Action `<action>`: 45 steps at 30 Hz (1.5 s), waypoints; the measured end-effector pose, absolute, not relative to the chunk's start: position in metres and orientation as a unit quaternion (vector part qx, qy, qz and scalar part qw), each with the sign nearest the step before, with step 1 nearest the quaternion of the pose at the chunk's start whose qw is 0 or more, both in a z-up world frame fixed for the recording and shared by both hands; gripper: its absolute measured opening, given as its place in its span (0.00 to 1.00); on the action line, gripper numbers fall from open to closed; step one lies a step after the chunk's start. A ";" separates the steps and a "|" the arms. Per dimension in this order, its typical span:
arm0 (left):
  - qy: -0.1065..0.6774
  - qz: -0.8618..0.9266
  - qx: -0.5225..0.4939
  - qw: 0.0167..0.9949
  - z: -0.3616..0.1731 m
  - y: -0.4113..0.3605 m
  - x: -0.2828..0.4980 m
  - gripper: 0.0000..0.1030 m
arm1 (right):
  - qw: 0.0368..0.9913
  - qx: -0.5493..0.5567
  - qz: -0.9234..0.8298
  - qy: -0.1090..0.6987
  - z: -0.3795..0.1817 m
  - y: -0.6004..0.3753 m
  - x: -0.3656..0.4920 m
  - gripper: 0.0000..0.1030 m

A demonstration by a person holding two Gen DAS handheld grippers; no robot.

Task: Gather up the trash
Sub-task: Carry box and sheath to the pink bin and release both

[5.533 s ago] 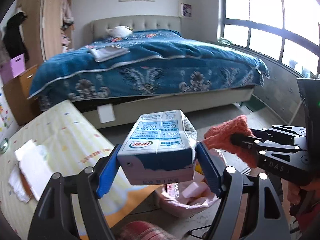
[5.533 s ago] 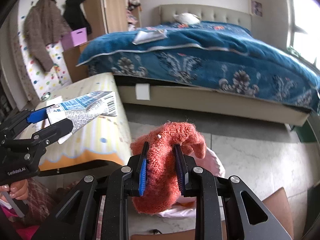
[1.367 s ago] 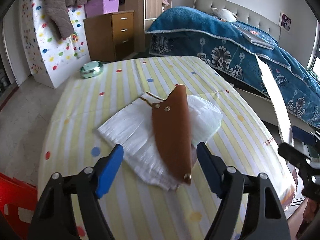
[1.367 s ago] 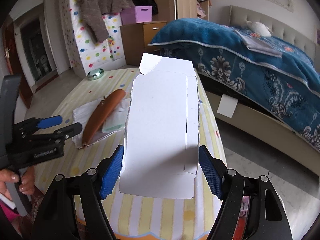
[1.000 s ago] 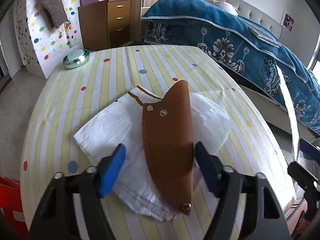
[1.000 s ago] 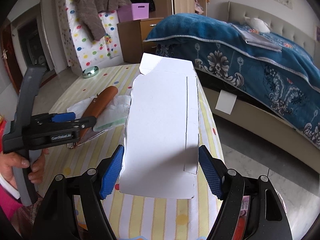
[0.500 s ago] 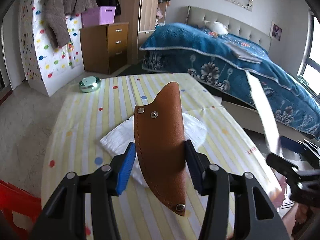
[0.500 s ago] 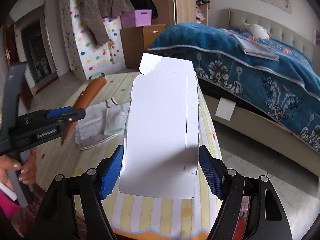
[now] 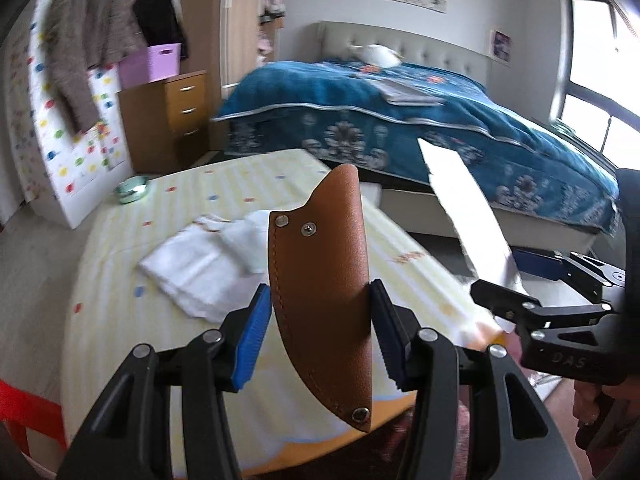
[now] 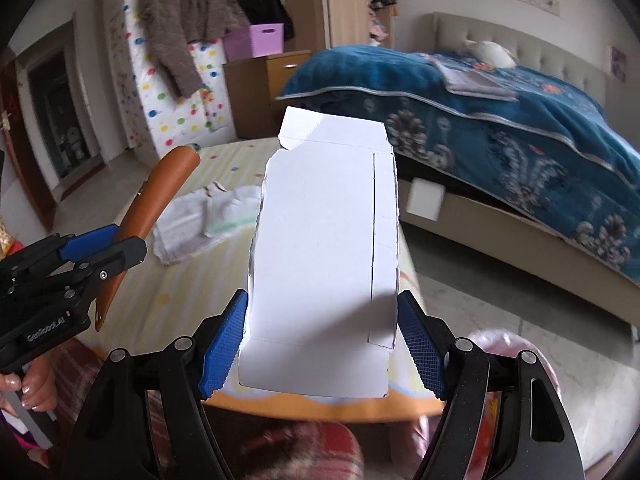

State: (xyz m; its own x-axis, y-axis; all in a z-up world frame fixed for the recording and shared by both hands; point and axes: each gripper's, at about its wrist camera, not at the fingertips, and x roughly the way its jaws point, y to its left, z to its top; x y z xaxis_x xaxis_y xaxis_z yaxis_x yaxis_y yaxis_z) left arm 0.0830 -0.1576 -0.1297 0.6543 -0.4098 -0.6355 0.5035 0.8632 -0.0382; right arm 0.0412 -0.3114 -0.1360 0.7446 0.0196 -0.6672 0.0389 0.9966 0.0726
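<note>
My left gripper [image 9: 320, 334] is shut on a brown leather sheath [image 9: 320, 280], held upright above the striped table [image 9: 120, 280]. That sheath [image 10: 160, 192] and the left gripper [image 10: 96, 248] also show at the left of the right wrist view. My right gripper [image 10: 323, 340] is shut on a flattened white carton [image 10: 324, 256], its blue pads against both edges. The carton [image 9: 464, 224] and the right gripper [image 9: 524, 276] appear edge-on at the right of the left wrist view. White tissue paper [image 9: 200, 260] lies on the table.
A bed with a blue cover [image 9: 400, 120] stands beyond the table. A pink trash bag [image 10: 500, 344] sits on the floor by the table's near right edge. A wooden drawer chest [image 9: 176, 116], a small green tin [image 9: 132, 190] and a red stool [image 9: 24, 412] are at the left.
The left gripper closed on the sheath and lifted it off the tissue paper, drawing back from the table. The right gripper kept its hold on the carton and shifted slightly.
</note>
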 end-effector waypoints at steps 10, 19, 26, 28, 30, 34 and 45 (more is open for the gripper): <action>0.325 -0.342 0.108 0.875 -0.136 -0.258 0.053 0.47 | 0.921 0.071 -0.112 0.367 -0.152 -0.383 -0.024 0.72; 0.336 -0.406 0.135 0.839 -0.151 -0.343 0.038 0.47 | 0.897 0.116 -0.175 0.388 -0.183 -0.458 -0.060 0.72; 0.343 -0.432 0.136 0.823 -0.156 -0.382 0.037 0.48 | 0.886 0.128 -0.185 0.405 -0.209 -0.499 -0.059 0.74; 0.343 -0.440 0.138 0.818 -0.158 -0.391 0.036 0.48 | 0.882 0.135 -0.190 0.409 -0.213 -0.506 -0.061 0.77; 0.347 -0.446 0.139 0.813 -0.160 -0.397 0.036 0.53 | 0.879 0.146 -0.193 0.410 -0.215 -0.513 -0.067 0.80; 0.345 -0.445 0.145 0.814 -0.162 -0.396 0.035 0.62 | 0.874 0.157 -0.213 0.407 -0.212 -0.520 -0.080 0.81; 0.328 -0.381 0.143 0.853 -0.149 -0.340 0.046 0.69 | 0.893 0.157 -0.210 0.367 -0.189 -0.503 -0.089 0.81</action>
State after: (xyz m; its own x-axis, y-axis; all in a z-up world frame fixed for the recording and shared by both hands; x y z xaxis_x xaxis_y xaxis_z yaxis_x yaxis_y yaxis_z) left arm 0.0459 -0.3403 -0.1489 0.4950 -0.5555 -0.6682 0.7425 0.6698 -0.0067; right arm -0.0887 -0.5026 -0.1886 0.6428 -0.2595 -0.7208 0.4895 0.8629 0.1259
